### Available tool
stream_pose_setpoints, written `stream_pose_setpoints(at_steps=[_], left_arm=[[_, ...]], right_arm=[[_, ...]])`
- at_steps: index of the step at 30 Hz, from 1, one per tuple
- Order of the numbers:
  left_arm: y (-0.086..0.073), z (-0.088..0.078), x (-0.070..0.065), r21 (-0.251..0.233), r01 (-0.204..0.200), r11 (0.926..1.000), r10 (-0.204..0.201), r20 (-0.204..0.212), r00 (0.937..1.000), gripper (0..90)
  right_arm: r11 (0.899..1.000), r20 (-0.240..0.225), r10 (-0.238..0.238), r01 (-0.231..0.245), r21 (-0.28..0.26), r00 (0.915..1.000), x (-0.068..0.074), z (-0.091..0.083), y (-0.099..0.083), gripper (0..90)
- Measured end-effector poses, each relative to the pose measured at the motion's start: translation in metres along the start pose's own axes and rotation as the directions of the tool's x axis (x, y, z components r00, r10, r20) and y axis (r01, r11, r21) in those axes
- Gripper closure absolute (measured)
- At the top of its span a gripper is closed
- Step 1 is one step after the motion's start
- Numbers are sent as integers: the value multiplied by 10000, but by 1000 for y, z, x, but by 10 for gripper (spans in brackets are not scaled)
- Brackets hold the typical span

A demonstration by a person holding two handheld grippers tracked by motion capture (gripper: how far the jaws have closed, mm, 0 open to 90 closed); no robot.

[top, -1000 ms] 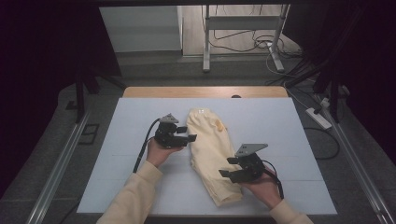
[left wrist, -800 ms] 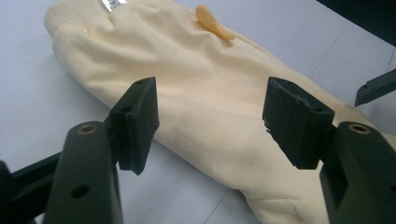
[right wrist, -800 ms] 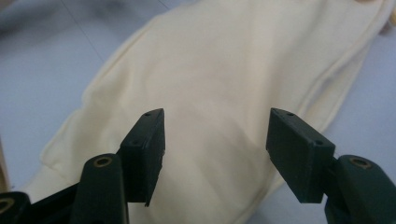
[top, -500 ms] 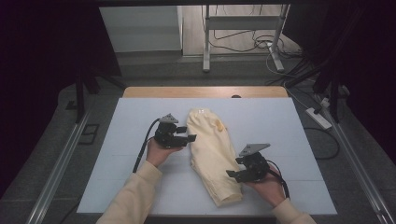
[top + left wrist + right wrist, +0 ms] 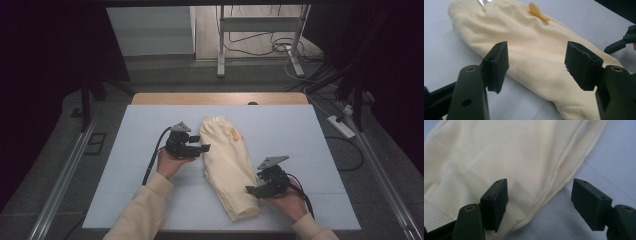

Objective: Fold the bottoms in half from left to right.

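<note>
Two claws: both mine, one in each hand, jaws apart on each, nothing pinched.
Right claw [image 5: 253,189]: at the near right edge of the folded cream garment [image 5: 227,162]; its jaws have just been opening, and the seamed edge lies between them with no pad pressing on it.
Left claw [image 5: 204,148]: level at the garment's far left edge, jaws wide, cloth ahead of them but not touched.
Garment: lies lengthwise mid-table, label end far, ribbed end near.
Risk: I judge that closing now could catch only the top layer, so the fold would slide open when lifted.
Table [image 5: 310,130]: bare white surface left and right; near edge runs close behind my right hand.
</note>
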State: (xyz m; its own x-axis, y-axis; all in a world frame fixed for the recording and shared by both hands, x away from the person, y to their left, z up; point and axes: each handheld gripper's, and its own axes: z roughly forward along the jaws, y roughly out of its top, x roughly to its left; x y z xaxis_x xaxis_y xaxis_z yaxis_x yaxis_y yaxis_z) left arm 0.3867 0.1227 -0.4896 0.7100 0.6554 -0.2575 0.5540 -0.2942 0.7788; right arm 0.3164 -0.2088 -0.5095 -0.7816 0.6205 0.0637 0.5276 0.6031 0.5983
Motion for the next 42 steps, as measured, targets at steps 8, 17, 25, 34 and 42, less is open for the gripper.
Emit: stream_pose_setpoints(at_steps=[8,17,25,34,42], left_arm=[[0,-1,-1,-26,-22,10000,22,6,10000,358],[1,-2,-2,-48,-35,10000,35,-30,10000,357],[1,-2,-1,-91,-16,10000,16,-36,10000,357],[1,-2,-1,-91,-1,10000,1,-25,10000,357],[1,-2,0,-110,35,9999,-35,-27,10000,355]], right_arm=[[9992,-246,376,-374,102,9990,0,1,-6,294],[9996,-1076,228,-206,213,9939,6,0,-6,605],[9997,-1509,242,-224,136,9882,9,2,-6,739],[9998,-1717,195,-210,-69,9850,12,3,-6,775],[9998,-1947,87,-124,-178,9808,23,8,-4,773]])
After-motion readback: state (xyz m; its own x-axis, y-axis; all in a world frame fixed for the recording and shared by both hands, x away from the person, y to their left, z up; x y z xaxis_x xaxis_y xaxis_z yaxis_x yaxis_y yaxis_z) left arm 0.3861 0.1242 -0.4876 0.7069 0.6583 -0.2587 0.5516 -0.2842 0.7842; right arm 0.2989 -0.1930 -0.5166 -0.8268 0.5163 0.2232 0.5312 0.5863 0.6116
